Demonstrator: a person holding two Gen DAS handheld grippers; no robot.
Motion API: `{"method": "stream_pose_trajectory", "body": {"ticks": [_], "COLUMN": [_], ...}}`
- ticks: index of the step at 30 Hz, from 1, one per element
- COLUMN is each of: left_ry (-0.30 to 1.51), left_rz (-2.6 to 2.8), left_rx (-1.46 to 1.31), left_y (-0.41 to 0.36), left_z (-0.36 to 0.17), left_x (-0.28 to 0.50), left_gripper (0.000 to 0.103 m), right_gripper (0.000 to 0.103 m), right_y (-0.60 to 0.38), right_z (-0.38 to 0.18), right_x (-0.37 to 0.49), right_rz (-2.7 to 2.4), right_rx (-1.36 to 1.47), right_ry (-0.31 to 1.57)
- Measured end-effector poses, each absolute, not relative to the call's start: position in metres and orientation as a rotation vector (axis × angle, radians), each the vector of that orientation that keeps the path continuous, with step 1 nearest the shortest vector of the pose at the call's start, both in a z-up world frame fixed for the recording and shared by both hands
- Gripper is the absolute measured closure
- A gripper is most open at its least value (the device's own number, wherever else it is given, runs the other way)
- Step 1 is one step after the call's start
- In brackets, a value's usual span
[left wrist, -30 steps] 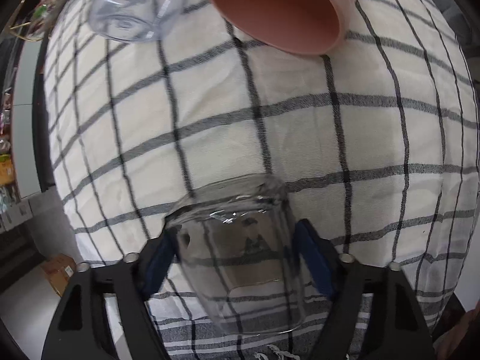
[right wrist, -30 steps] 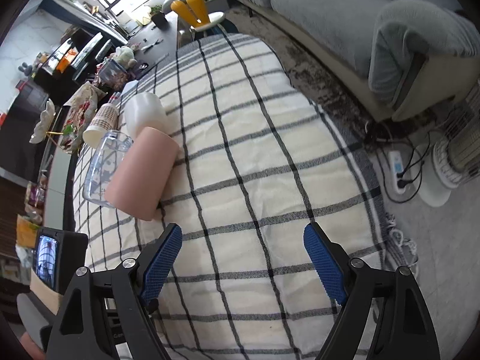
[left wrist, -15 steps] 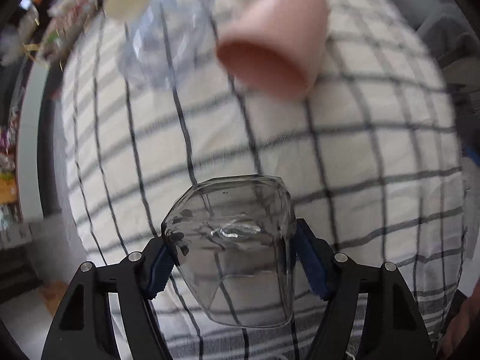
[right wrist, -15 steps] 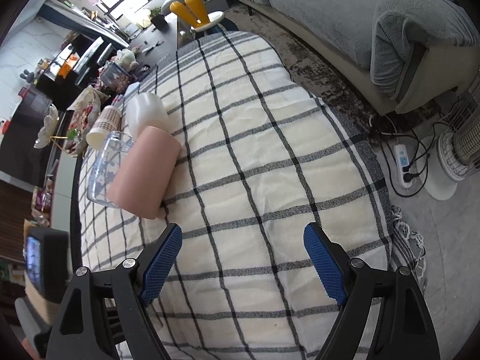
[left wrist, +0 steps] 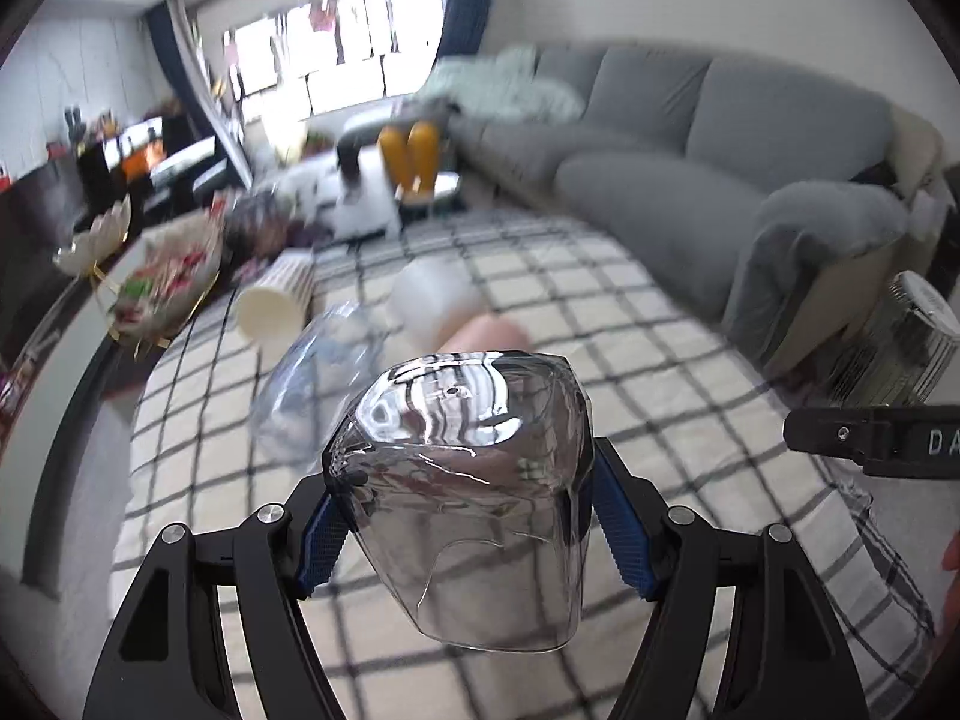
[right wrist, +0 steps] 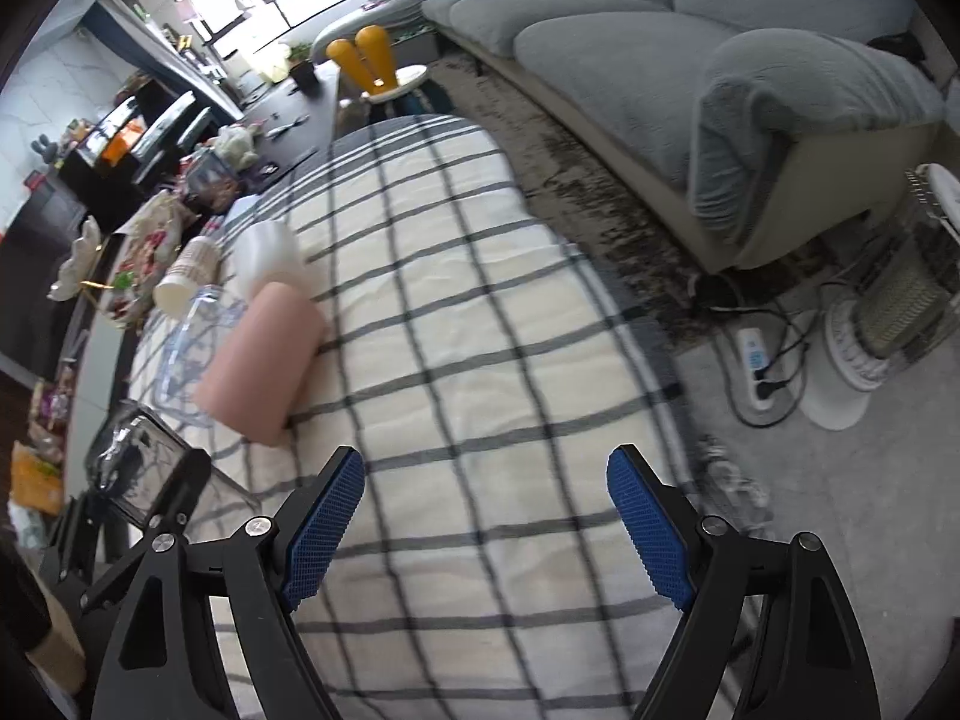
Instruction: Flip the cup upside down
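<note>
Above the checked tabletop [left wrist: 690,372], left claw [left wrist: 462,516] grips the clear cup [left wrist: 462,480], its length pointing forward; right claw [right wrist: 486,516] gapes empty alongside.

A home living room: grey sofa [right wrist: 690,54], big window [left wrist: 336,54], checked tablecloth [right wrist: 480,360], floor heater [right wrist: 900,300].

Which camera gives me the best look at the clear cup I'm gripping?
Left wrist view: the clear cup fills the centre, clamped between the left gripper pads, closed base facing away. The right wrist view shows only a small dark glimpse of it at the left edge.
</note>
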State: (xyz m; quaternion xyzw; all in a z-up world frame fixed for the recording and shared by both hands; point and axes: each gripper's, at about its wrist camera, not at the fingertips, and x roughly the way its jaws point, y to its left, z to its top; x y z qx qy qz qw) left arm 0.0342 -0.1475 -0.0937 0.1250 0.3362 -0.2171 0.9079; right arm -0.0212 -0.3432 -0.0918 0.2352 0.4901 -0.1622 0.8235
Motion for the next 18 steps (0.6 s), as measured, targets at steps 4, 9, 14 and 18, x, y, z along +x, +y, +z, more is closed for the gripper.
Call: {"method": "stream_pose_trajectory", "body": {"ticks": [4, 9, 14, 18], "left_ry": [0.682, 0.693, 0.697, 0.709], "left_rz": [-0.468, -0.478, -0.48, -0.477], "left_rx": [0.201, 0.19, 0.196, 0.211], "left_y": [-0.154, -0.156, -0.157, -0.156], "left_z": [-0.109, -0.124, -0.134, -0.137], "left_x": [0.031, 0.028, 0.015, 0.007], "left_gripper": [0.03, 0.03, 0.03, 0.03], "right_gripper": [0.02, 0.02, 0.02, 0.02], "right_y": [-0.348, -0.35, -0.347, -0.344], "right_z": [-0.093, -0.097, -0.099, -0.095], "right_x": [-0.034, -0.046, -0.049, -0.048], "right_rz": [-0.381, -0.399, -0.394, -0.39], "right_rx": [0.466, 0.458, 0.457, 0.441], "right_ry": [1.051, 1.07, 1.078, 1.074]}}
